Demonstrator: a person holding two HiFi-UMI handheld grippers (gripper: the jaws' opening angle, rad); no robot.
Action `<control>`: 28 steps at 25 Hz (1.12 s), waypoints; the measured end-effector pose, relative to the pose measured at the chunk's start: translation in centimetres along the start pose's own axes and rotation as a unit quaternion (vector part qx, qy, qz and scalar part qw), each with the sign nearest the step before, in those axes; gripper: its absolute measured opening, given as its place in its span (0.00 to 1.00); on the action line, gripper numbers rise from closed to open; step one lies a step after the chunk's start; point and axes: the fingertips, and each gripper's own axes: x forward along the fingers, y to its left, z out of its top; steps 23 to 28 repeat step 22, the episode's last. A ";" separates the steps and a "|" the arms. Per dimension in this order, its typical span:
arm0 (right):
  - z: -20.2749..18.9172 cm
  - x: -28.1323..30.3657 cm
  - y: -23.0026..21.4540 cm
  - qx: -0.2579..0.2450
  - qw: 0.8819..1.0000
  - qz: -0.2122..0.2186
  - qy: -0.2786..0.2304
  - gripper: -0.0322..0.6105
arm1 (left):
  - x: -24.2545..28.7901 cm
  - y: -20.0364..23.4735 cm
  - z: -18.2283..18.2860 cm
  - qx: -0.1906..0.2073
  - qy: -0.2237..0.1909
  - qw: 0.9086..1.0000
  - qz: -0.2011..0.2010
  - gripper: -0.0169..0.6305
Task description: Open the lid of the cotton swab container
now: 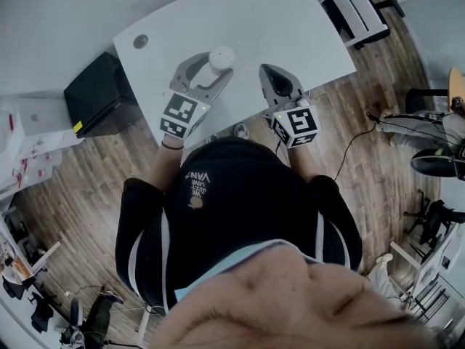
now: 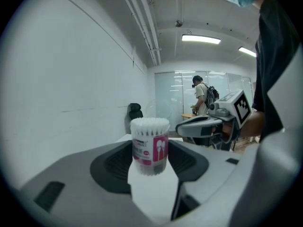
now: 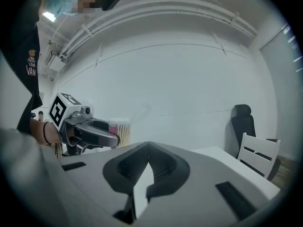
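Left hand-held gripper [image 1: 211, 70] is clamped around the body of the cotton swab container [image 2: 149, 145], upright on the white counter [image 1: 254, 20], evidently to steady it, while the right hand-held gripper [image 3: 143, 161] waits alongside, jaws closed, empty, clear of the lid.

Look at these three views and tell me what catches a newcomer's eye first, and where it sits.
The pink-labelled cotton swab container, white tips packed at its top, stands clamped between the fingers of the left gripper. To its right, over the white table, the right gripper is shut and empty.
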 end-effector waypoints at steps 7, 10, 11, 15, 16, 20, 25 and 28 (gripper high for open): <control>0.0 0.1 0.1 0.001 1.000 0.003 0.001 0.07 | -0.2 0.0 0.2 -0.002 -0.004 1.000 0.000 0.40; -0.2 0.2 0.1 0.001 1.000 0.003 0.003 0.07 | -0.2 0.1 0.2 -0.004 -0.008 1.000 0.002 0.40; -0.2 0.2 0.2 0.001 1.000 0.003 0.003 0.07 | -0.2 0.1 0.2 -0.005 -0.008 1.000 0.002 0.40; -0.2 0.2 0.1 0.001 1.000 0.002 0.004 0.07 | -0.3 0.1 0.0 -0.002 -0.002 1.000 0.001 0.40; -0.2 0.2 0.1 0.001 1.000 0.002 0.004 0.07 | -0.3 0.2 0.0 -0.002 -0.003 1.000 0.001 0.40; -0.1 0.2 0.1 0.000 1.000 0.003 0.003 0.07 | -0.2 0.3 0.1 -0.005 -0.006 1.000 0.002 0.40; 0.0 0.2 0.1 0.000 1.000 0.004 0.003 0.07 | -0.1 0.3 0.2 -0.006 -0.010 1.000 0.002 0.40; 0.0 0.2 0.1 0.000 1.000 0.004 0.003 0.07 | -0.1 0.3 0.2 -0.006 -0.010 1.000 0.002 0.40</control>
